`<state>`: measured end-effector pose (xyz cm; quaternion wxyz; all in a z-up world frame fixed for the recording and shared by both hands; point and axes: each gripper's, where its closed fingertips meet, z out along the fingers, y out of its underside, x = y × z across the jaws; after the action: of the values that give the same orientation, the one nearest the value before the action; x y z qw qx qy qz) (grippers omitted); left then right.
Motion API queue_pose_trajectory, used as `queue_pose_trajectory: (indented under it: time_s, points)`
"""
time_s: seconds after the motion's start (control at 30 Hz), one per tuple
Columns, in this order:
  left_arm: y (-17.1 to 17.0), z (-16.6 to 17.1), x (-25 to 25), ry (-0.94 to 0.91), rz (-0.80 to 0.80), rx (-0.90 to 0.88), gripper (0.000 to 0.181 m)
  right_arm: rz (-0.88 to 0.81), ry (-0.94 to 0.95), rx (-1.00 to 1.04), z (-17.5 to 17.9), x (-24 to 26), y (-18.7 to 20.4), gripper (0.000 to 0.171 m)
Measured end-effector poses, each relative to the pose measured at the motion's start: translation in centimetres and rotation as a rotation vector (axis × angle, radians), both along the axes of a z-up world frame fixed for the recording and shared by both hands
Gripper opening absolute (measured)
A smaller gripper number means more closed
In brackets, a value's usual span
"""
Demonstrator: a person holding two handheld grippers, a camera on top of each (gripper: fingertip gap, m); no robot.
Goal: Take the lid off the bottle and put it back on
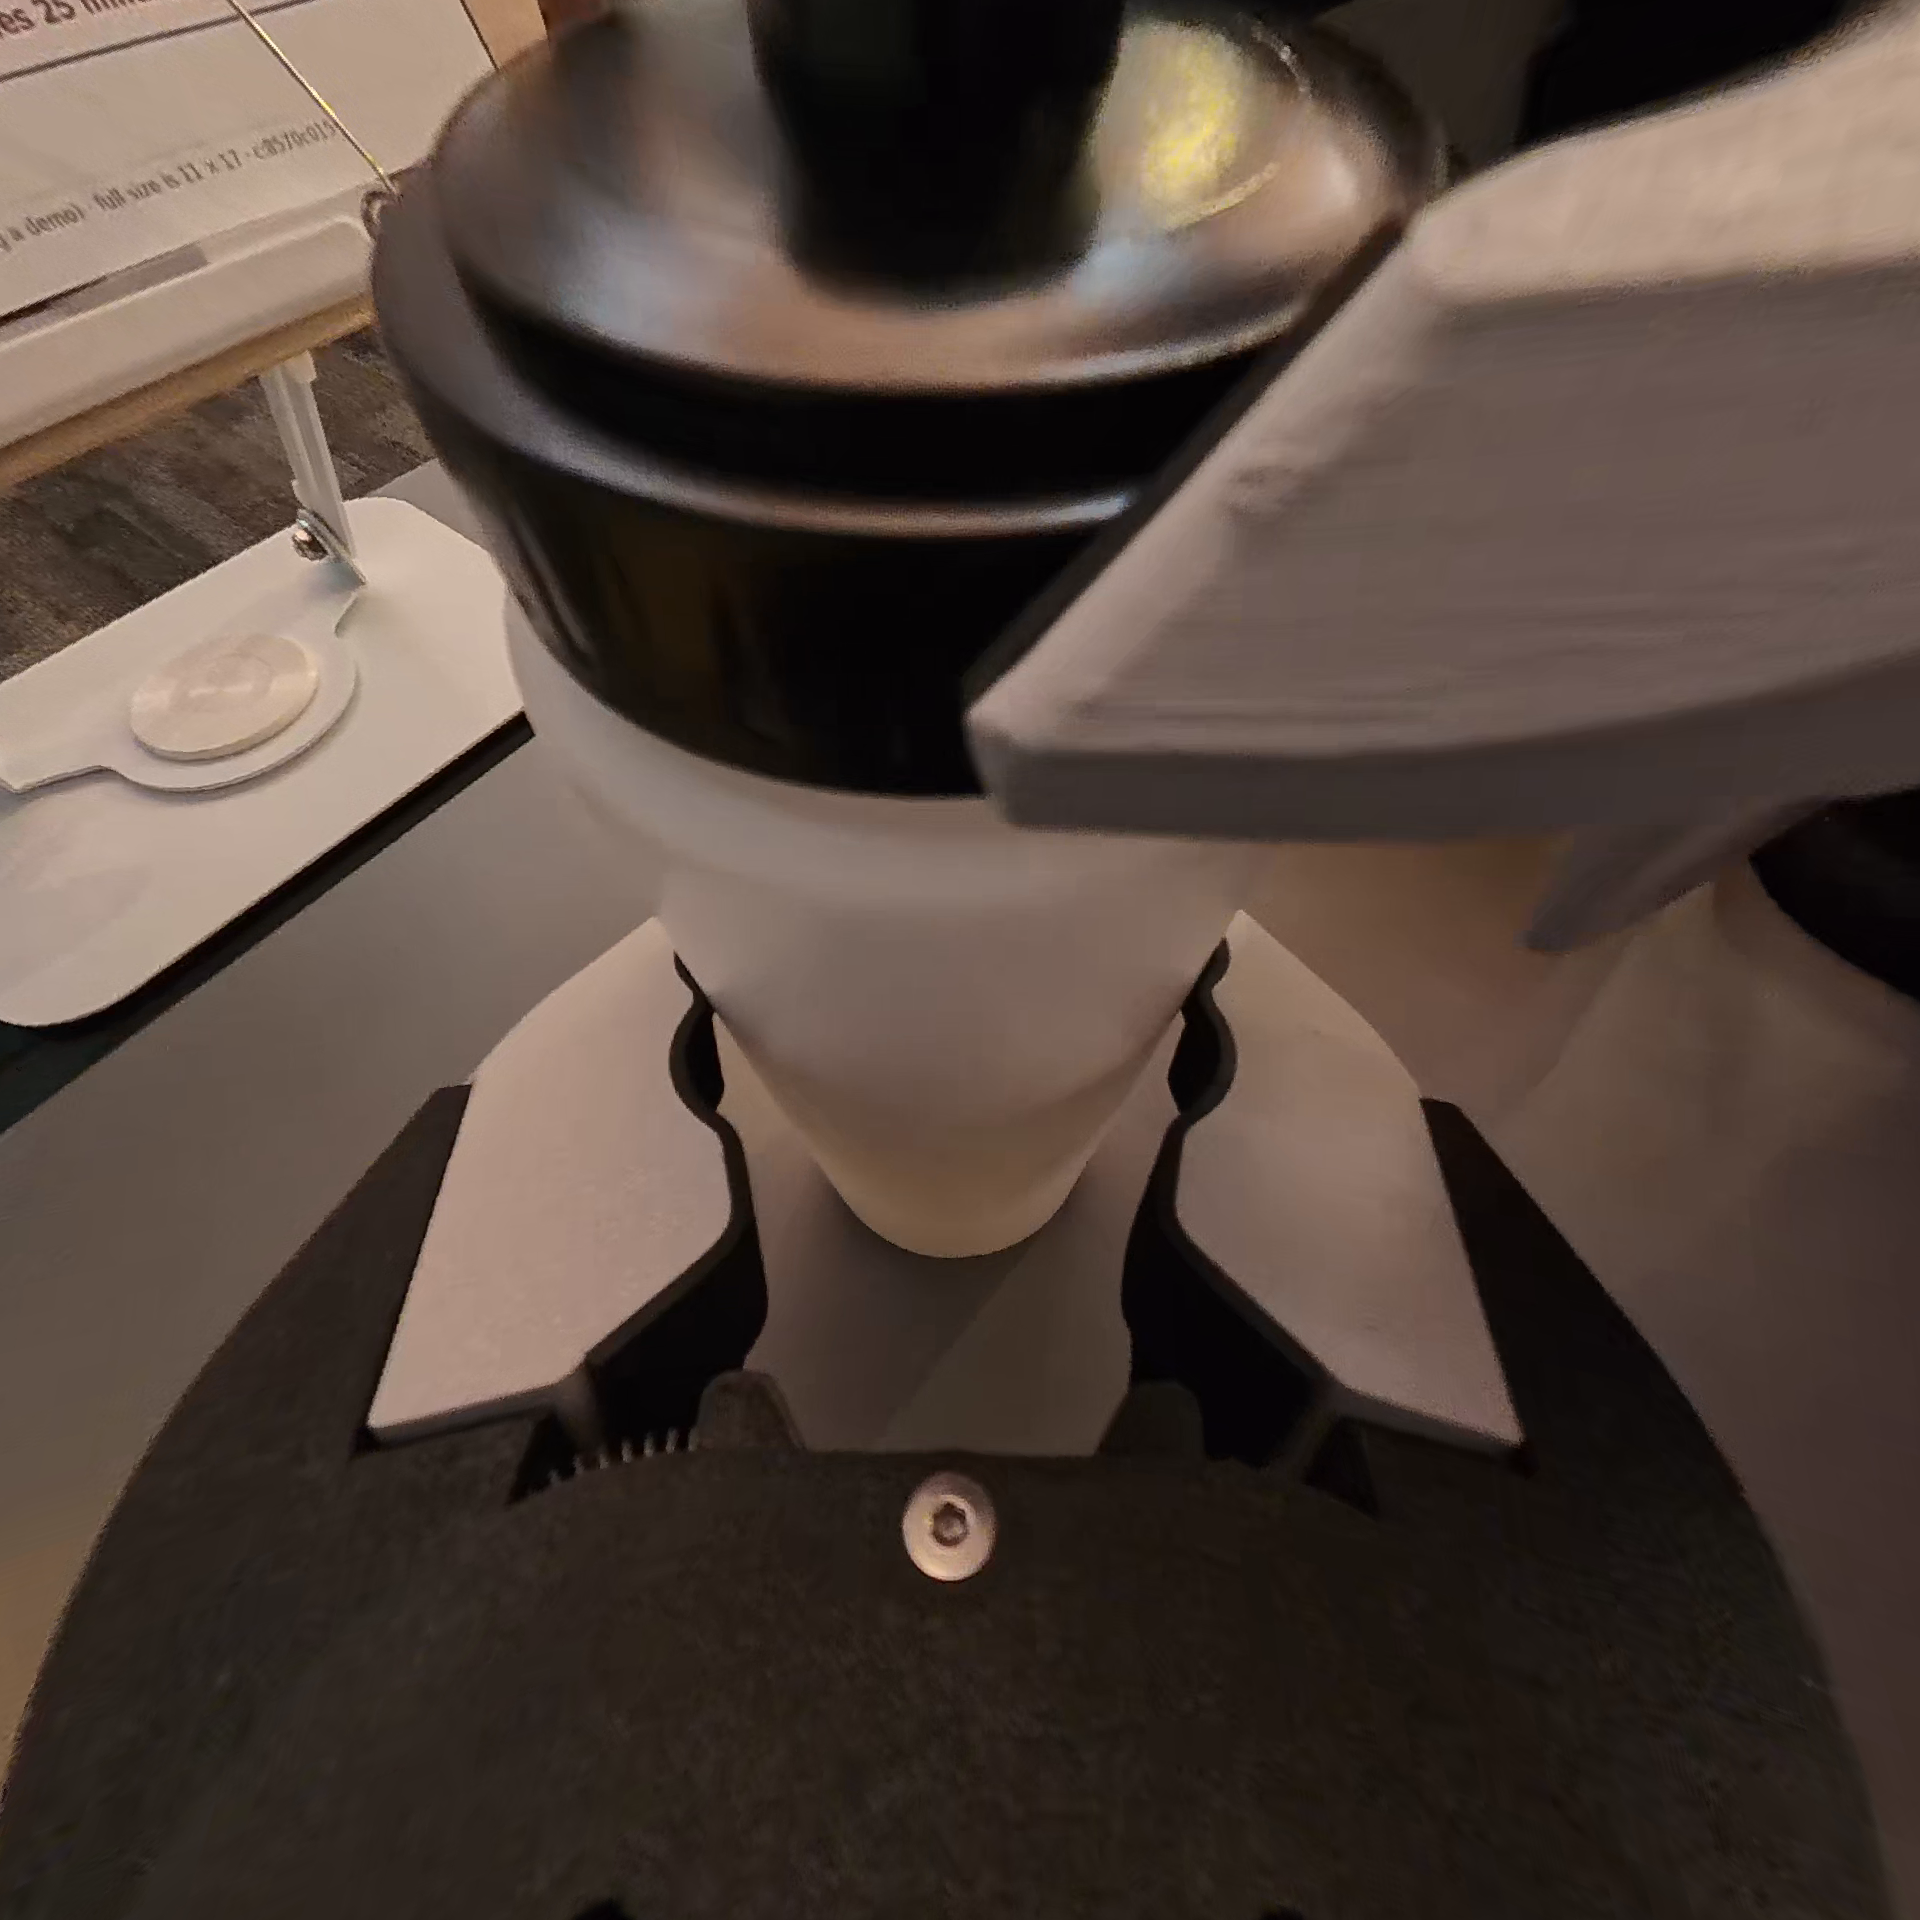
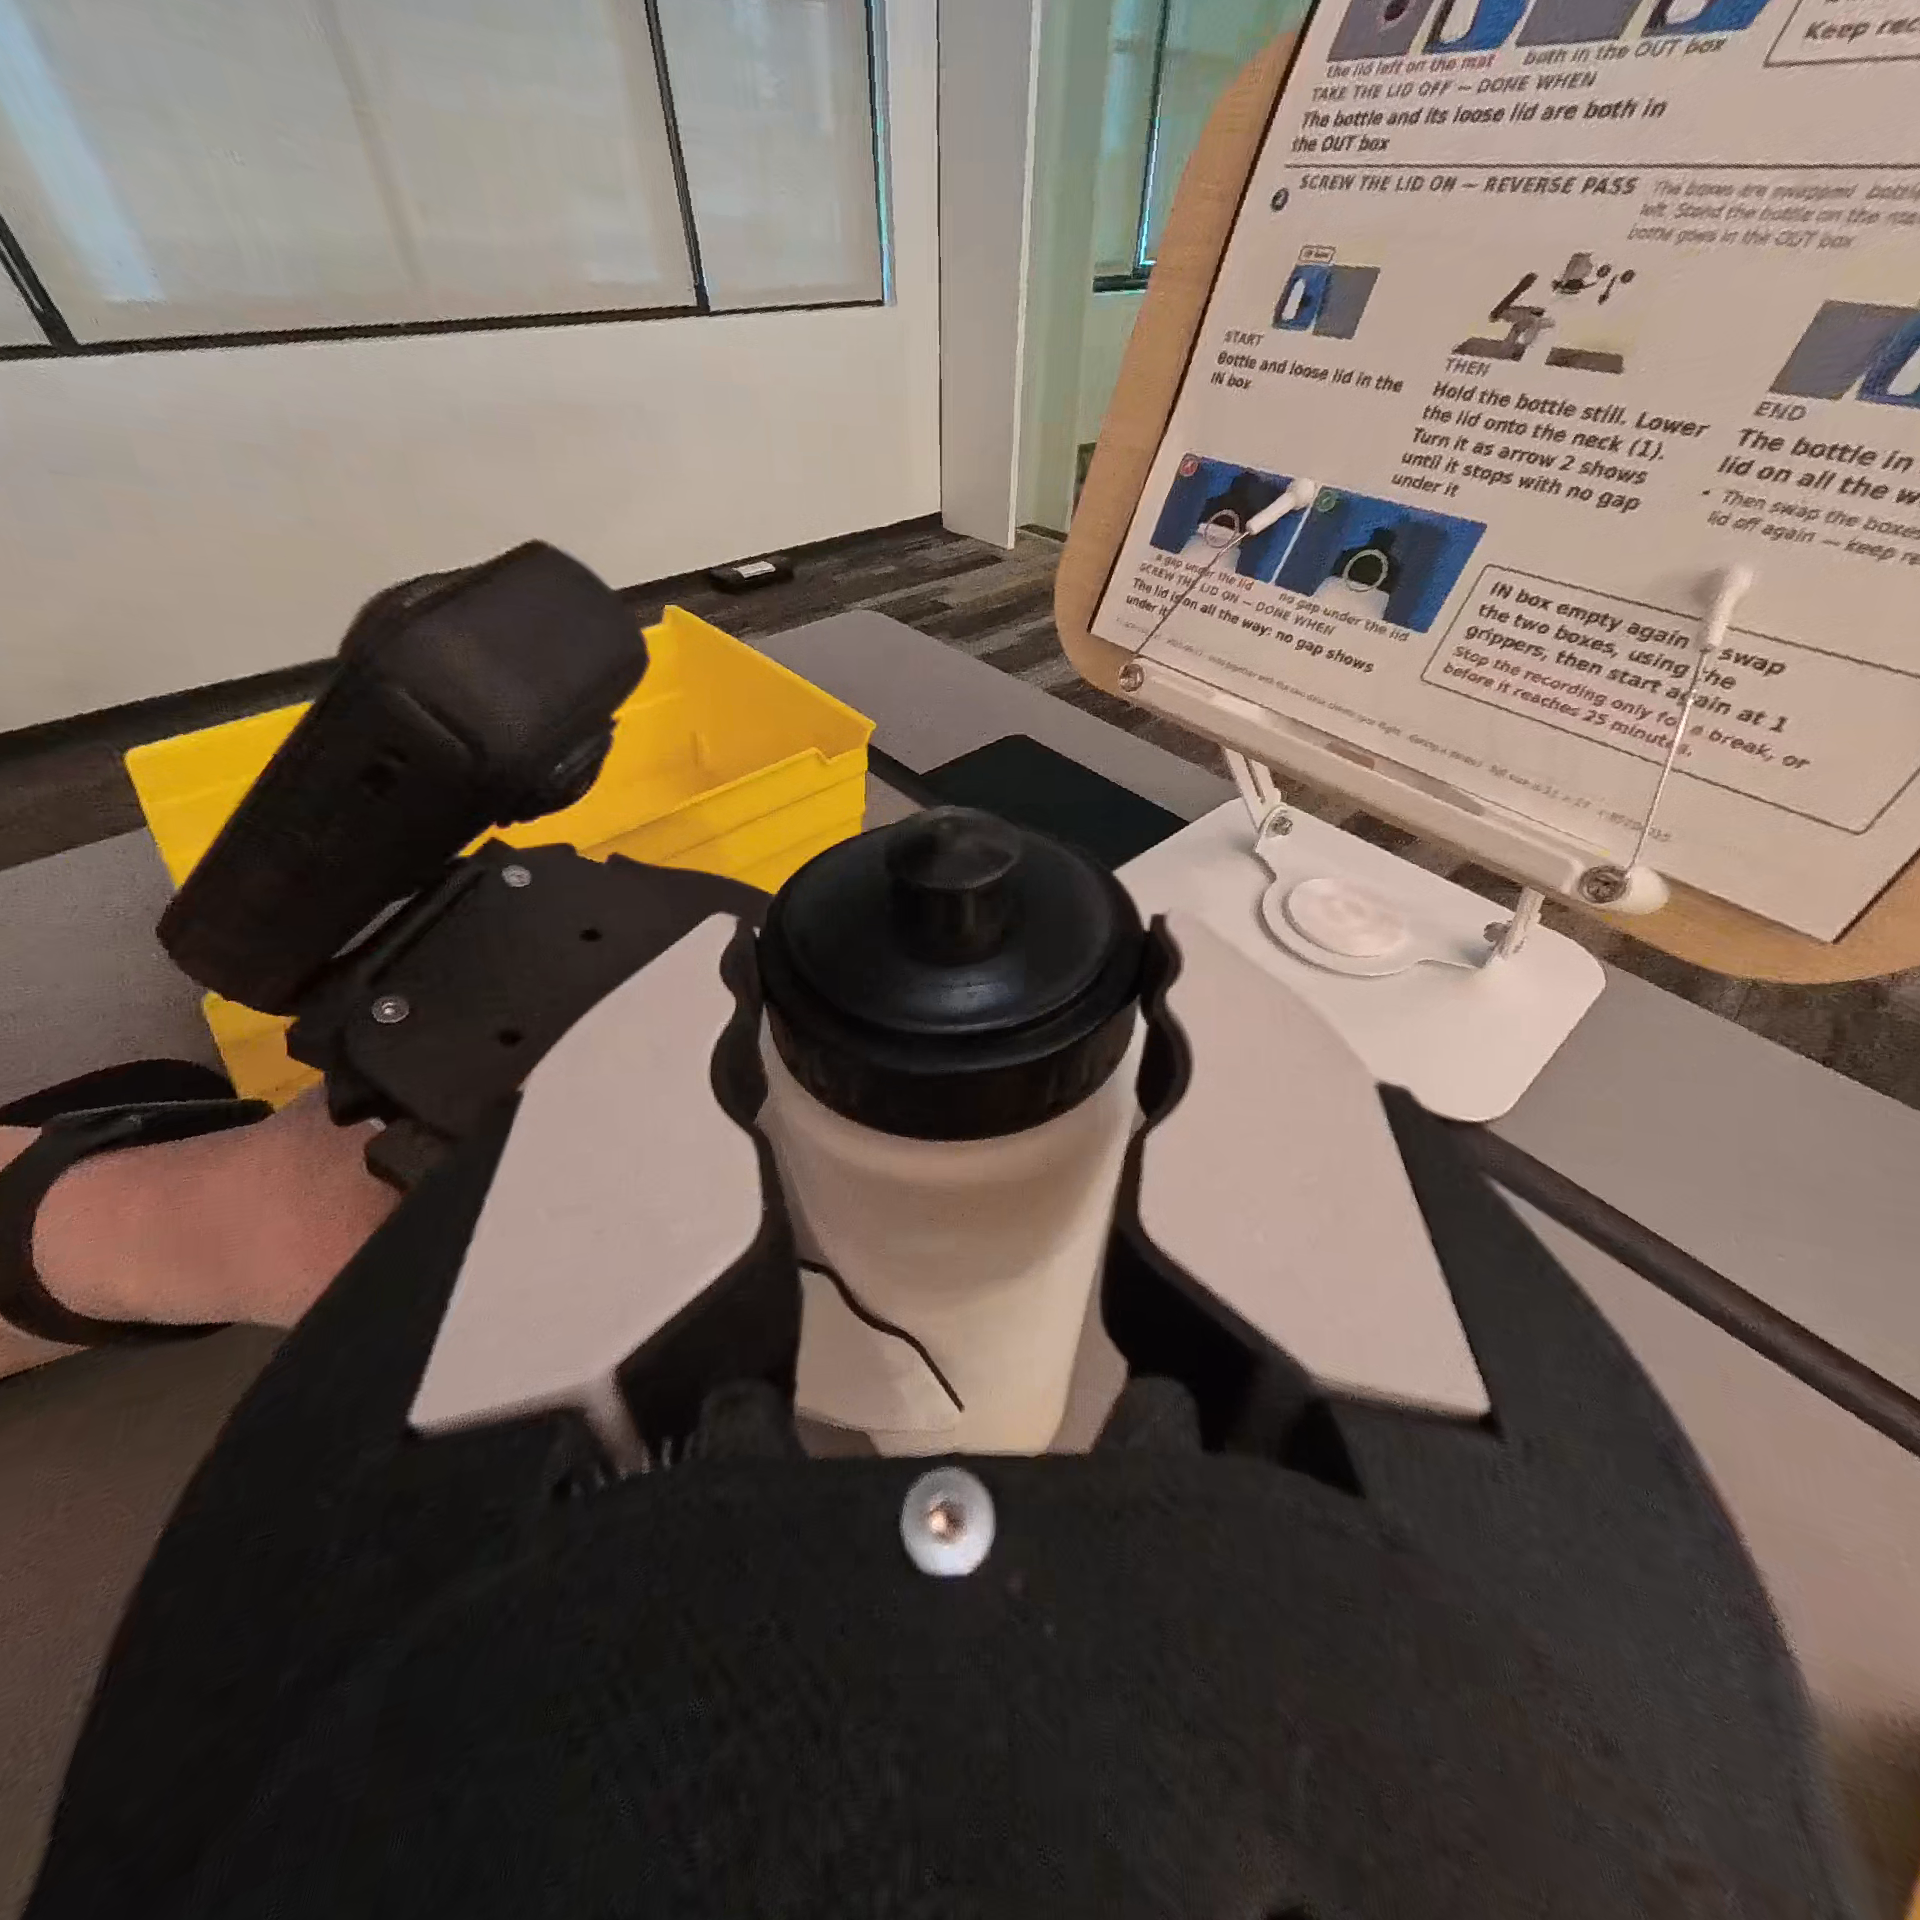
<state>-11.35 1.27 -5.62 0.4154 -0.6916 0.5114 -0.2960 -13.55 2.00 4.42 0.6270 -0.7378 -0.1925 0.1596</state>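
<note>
White bottle, upright on the grey desk, frame centre in both wrist views; black lid with a raised spout seated on its neck. Left gripper: fingers closed on the lower body of the bottle, dark pads touching the white wall on both sides. Right gripper: fingers clamped on the lid, pads pressed against its ribbed rim at 9 and 3 o'clock; one of its grey fingers crosses the left wrist view at 2 o'clock, against the lid. Yellow bin: on the desk at 10 o'clock in the right wrist view, behind the left gripper's black body. White stand: at 2 o'clock, carrying a tilted wooden board with a printed sheet. Person's hand: at 9 o'clock, with a black strap around it.
</note>
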Motion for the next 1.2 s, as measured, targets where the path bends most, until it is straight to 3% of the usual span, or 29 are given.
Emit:
queue_pose_trajectory:
  time_s: [0.1, 0.23, 0.33, 0.43, 0.67, 0.77, 0.97, 1.1, 1.2]
  points:
    - [0.0, 0.0, 0.1, -0.011, -0.024, -0.012, 0.086, 0.063, 0.016, -0.032, -0.1, 0.1, 0.2, 0.071]
    - [-0.5, 0.0, 0.3, -0.021, -0.101, -0.010, 0.086, 0.310, -0.005, -0.107, -0.1, -0.2, -0.8, 0.081]
    - [-1.2, 0.0, 0.6, -0.032, -0.155, -0.018, 0.086, 0.378, 0.004, -0.101, -0.1, 0.3, -1.1, 0.070]
    - [-0.8, 0.1, 0.5, -0.034, -0.127, -0.033, 0.086, 0.328, 0.022, -0.091, -0.1, 0.2, -0.6, 0.071]
    - [0.1, 0.0, 0.1, -0.011, -0.012, -0.005, 0.086, 0.013, 0.075, 0.007, 0.1, 0.2, 0.2, 0.071]
    - [0.1, 0.0, 0.1, -0.018, -0.031, -0.017, 0.086, 0.058, 0.093, -0.015, 0.1, 0.2, 0.2, 0.071]
    - [-0.5, 0.0, 0.3, -0.009, -0.092, -0.009, 0.086, 0.308, 0.103, -0.044, 1.5, 0.6, -0.6, 0.076]
    - [-1.4, 0.0, 0.6, -0.006, -0.145, 0.003, 0.086, 0.415, 0.048, -0.093, 0.4, -0.1, -1.3, 0.076]
    - [-1.4, 0.0, 0.6, -0.004, -0.145, -0.003, 0.086, 0.370, -0.019, -0.054, 0.2, -0.2, -1.1, 0.073]
